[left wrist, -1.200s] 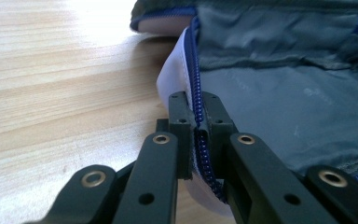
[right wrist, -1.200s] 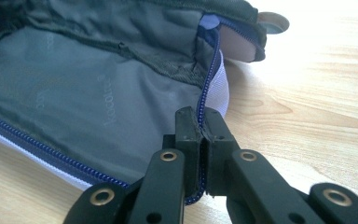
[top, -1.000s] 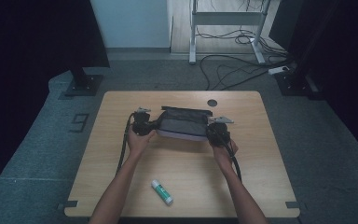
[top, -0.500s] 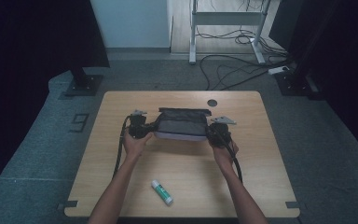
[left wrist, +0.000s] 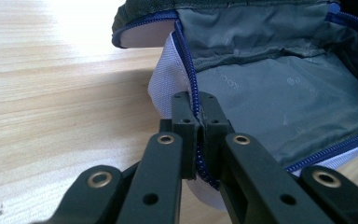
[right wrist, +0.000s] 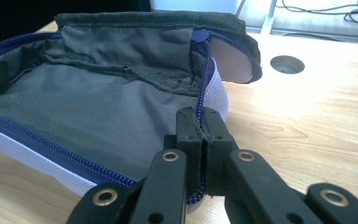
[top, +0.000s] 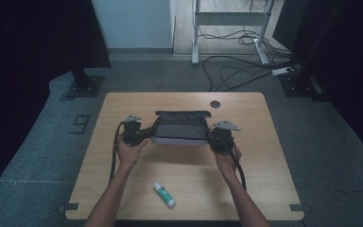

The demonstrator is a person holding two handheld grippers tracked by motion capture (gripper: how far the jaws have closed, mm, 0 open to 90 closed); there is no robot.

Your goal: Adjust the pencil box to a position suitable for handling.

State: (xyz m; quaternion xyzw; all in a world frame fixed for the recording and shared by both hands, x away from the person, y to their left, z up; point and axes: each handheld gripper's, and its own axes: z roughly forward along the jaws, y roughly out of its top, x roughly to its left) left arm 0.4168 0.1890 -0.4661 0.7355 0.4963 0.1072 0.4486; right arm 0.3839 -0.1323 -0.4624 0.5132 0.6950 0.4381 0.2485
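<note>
1. The wooden table (top: 274,189) bears everything; a round hole (top: 215,104) sits in it near the far edge, just beyond the pouch.
2. The pouch (top: 179,130) lies near the middle of the table, a little toward the far side, between the two grippers. It is unzipped and gaping: grey lining inside, white mesh outer wall, a blue zipper along the rim, and a dark flap (right wrist: 144,19) folded back on the far side.
3. The left gripper (left wrist: 198,122) is at the pouch's left end, its jaws pressed together on the zippered rim (left wrist: 192,93).
4. The right gripper (right wrist: 200,128) is at the pouch's right end, likewise pinching the blue zipper edge (right wrist: 206,79) between closed jaws.
5. A glue stick (top: 164,194), white with a green end, lies on its side near the table's front edge, well apart from the pouch, between the person's forearms; nothing lies between it and the pouch.
</note>
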